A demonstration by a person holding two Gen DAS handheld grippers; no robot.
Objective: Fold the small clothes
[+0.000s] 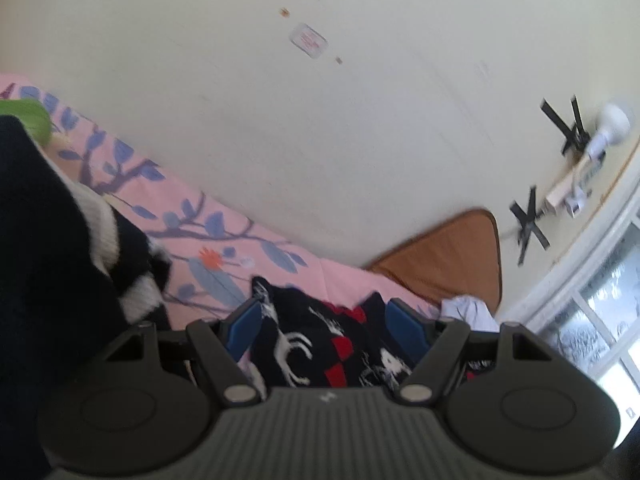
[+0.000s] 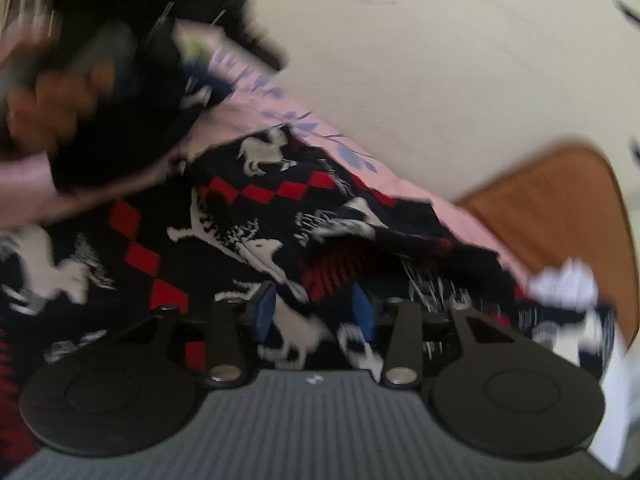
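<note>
Pink floral bed (image 1: 224, 208), patterned sweater (image 2: 248, 216), brown mat (image 1: 448, 256)

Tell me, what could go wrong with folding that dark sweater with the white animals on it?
The patterned sweater lies bunched up on the pink sheet, so a fold started now may come out crooked. Both tools are open above it, the left tool and the right tool, so a careless pinch might catch two layers at once. The white cloth lies close by and could get dragged along.
</note>
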